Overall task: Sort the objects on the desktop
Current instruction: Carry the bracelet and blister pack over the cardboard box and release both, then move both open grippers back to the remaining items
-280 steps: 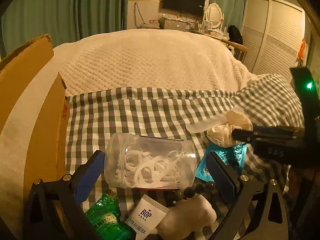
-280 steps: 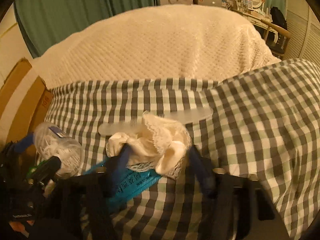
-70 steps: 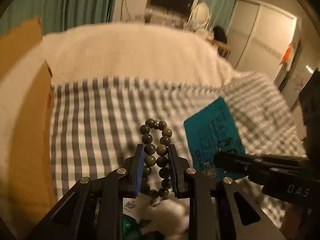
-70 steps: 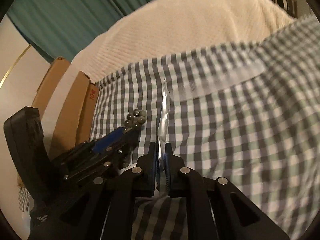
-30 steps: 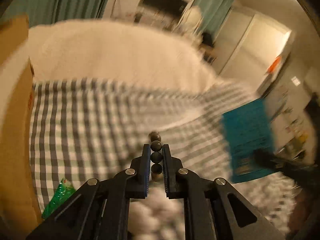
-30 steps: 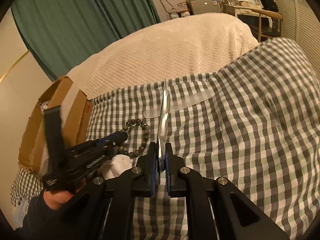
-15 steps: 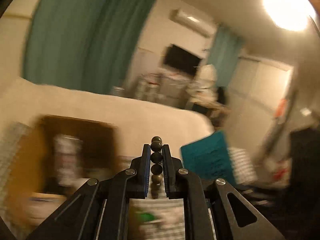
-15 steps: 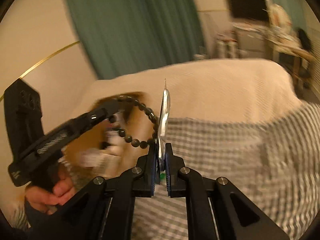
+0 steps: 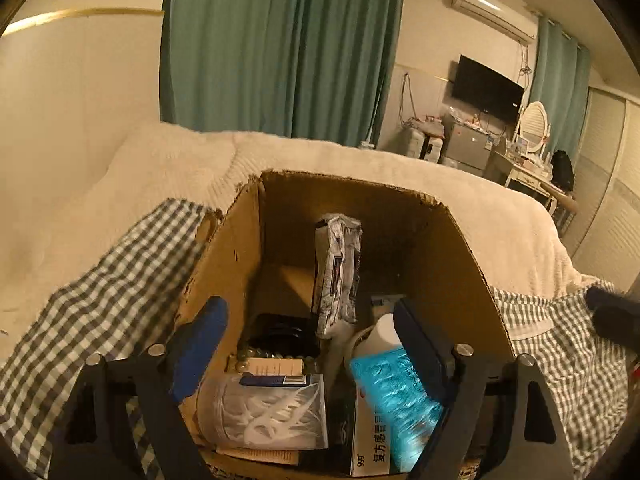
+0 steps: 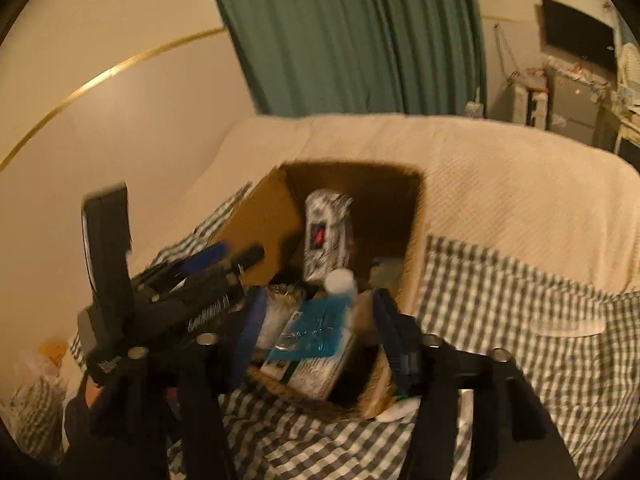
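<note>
Cardboard box [image 9: 448, 248] sits open-topped on the bed, on a grey-and-white checked cloth [image 9: 116, 296]. Inside, from the left wrist view: a teal packet [image 9: 394, 392] lying at the near right, over a white carton with red "999" print [image 9: 370, 444]. A white-capped bottle [image 9: 386, 330] just behind the packet. A clear jar of white floss picks [image 9: 264, 412] on its side at the near left. A silver foil pouch [image 9: 338, 272] stands upright mid-box, leaning slightly. Dark bead bracelet [image 9: 256, 354] lies low in the box beside a dark object, behind the jar.

Left gripper [image 9: 310, 344] held above the near edge of the box, pointing down into it. Blue-padded fingers [image 9: 200, 340] spread wide, nothing between them.

Right gripper [image 10: 316, 344] also over the near edge of the box, fingers apart and empty; the teal packet shows in the gap, resting on the box contents below. View is motion-blurred. The left gripper appears at the left of this view, reaching across the box's left wall, a hand [image 10: 94, 392] partly visible beneath it.

A clear flat strip [image 10: 566, 326] lies on the checked cloth to the right of the box, well apart from it.

Beyond the cloth: cream textured bedspread [image 9: 360, 160] across the bed. Teal curtains [image 9: 280, 44] behind. Wall-mounted television [image 9: 486, 88], air conditioner [image 9: 494, 10] high on the wall, oval mirror [image 9: 534, 124] on a cluttered dresser at the far right. Warm dim lighting.
</note>
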